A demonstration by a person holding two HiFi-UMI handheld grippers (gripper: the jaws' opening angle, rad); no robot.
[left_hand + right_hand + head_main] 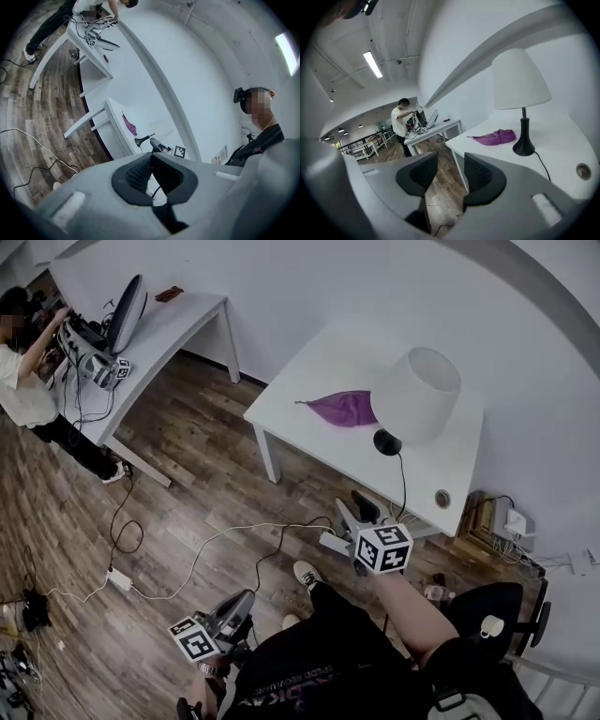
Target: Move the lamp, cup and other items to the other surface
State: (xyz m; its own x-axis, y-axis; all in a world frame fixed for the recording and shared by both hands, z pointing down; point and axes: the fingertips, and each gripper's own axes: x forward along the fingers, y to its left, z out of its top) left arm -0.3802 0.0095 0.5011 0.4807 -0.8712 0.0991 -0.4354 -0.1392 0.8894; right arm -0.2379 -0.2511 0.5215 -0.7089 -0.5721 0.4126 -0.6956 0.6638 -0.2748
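**Two empty grippers before a lamp desk**

The left gripper [236, 604] is hanging low, jaws clenched on nothing. The right gripper [354, 510] is aiming at the white desk [300, 423], jaws released and empty. A cable [216, 538] is snaking across the floor. The lamp [415, 395] is standing upright on that desk beside a purple cloth [345, 409], its cord [403, 482] trailing nearward. Beyond, a person [23, 381] is standing at another desk [178, 320].

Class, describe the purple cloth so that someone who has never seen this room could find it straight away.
Look for the white table by the wall that carries a lamp with a white shade. Just beside the lamp's black base, toward the table's far corner, lies the purple cloth. It is the only coloured, soft, crumpled thing on that tabletop.
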